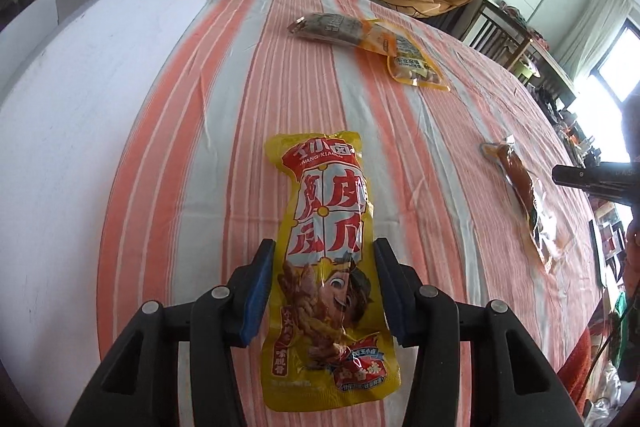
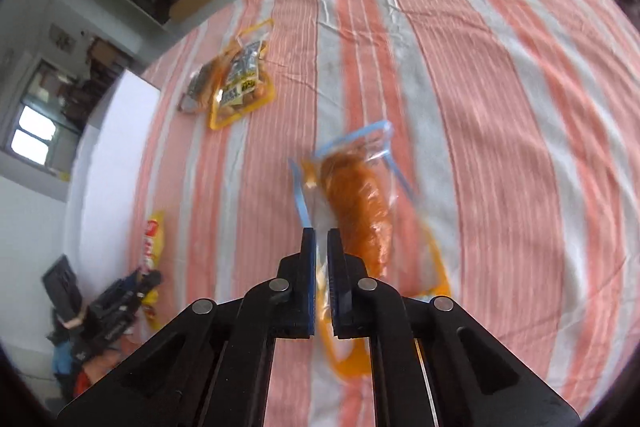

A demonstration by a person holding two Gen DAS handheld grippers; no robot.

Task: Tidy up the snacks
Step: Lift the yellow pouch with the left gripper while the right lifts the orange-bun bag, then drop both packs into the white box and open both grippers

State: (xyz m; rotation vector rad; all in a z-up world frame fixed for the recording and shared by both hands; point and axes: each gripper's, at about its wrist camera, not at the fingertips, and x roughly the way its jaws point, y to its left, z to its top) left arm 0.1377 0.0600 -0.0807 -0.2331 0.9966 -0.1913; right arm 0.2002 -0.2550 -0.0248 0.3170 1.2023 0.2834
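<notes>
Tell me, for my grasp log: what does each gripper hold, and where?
Left gripper clamps the yellow packet across its lower middle. Right gripper pinches the clear packet at its edge.

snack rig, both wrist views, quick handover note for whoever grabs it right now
Left gripper: fingers closed on the sides of the yellow snack pack.
Right gripper: fingers shut on the edge of the clear pack with the orange snack.
Still lying on the striped cloth: an orange-yellow pack overlapping a dark pack at the far side.
Done: both packs gripped. Left: place them, then collect the far two. No bin or tray is visible.
</notes>
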